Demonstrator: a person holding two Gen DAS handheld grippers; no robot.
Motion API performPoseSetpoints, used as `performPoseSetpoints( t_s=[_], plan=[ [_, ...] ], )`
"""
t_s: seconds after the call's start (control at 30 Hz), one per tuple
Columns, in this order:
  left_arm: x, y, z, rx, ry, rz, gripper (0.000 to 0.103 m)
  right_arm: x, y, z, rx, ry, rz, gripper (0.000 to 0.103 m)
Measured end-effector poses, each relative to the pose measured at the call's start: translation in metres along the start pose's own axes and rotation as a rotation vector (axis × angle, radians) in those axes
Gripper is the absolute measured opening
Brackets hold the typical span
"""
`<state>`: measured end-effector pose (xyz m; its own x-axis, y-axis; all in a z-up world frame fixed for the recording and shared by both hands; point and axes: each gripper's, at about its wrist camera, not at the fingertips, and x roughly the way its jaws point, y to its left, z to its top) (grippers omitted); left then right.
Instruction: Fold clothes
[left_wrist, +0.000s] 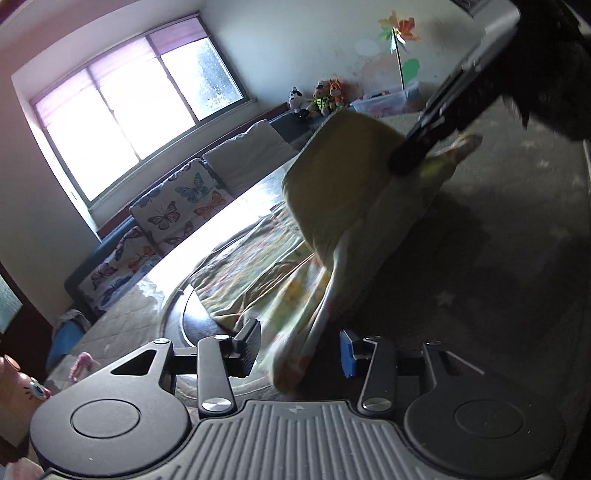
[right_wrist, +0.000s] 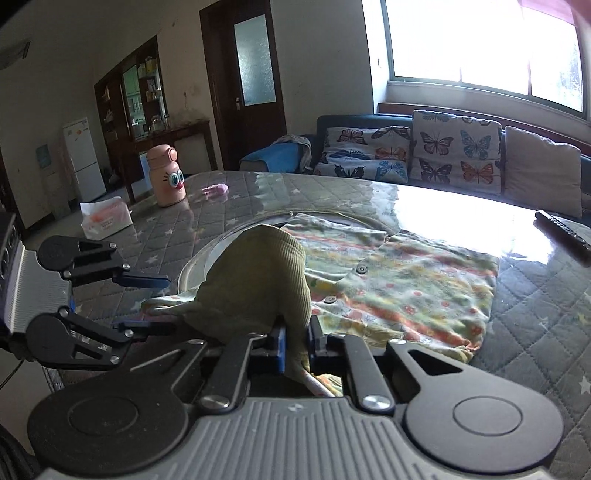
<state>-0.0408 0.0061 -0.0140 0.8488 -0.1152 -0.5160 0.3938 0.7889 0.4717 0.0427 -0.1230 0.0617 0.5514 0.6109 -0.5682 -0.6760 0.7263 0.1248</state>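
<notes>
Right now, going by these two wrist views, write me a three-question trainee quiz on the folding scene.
1. True or false: the right gripper is shut on the green garment.
2. Multiple choice: the left gripper is (a) clamped on the pink bottle, (b) open with printed cloth hanging between its fingers, (c) out of view.
3. Short answer: what pattern is on the sofa cushions under the window?

Key
1. True: the pads pinch a fold of it, and it bulges up ahead of them.
2. b: the fingers stand apart and neither pad presses the cloth.
3. Butterflies.
</notes>
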Motion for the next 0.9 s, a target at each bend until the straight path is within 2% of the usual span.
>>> performPoseSetpoints(
  t_s=[0.07,0.17,0.37,0.63,0.73,0.9],
  plan=[
    [0.005,-0.001,-0.004,0.036,0.002,0.010,0.023,0.000,0.000,-0.001,0.010,-0.004,-0.005,0.009],
    [0.005,-0.003,-0.006,0.065,-0.011,0.026,0.010,-0.001,0.000,-0.004,0.022,-0.011,-0.007,0.008],
    [-0.027,0.007,0.008,-0.007,-0.079,0.001,0.007,-0.032,0.001,-0.007,0.027,-0.087,0.005,0.007],
    [-0.101,0.009,0.026,-0.133,-0.112,-0.129,0.007,-0.102,0.016,-0.013,0.023,-0.150,0.063,0.007],
    [-0.098,0.015,0.031,-0.157,-0.101,-0.130,0.007,-0.105,0.016,-0.007,0.001,-0.150,0.060,0.007],
    [-0.071,0.037,0.039,-0.233,-0.069,-0.124,0.008,-0.080,0.004,0.015,-0.009,-0.136,0.039,0.007]
  ],
)
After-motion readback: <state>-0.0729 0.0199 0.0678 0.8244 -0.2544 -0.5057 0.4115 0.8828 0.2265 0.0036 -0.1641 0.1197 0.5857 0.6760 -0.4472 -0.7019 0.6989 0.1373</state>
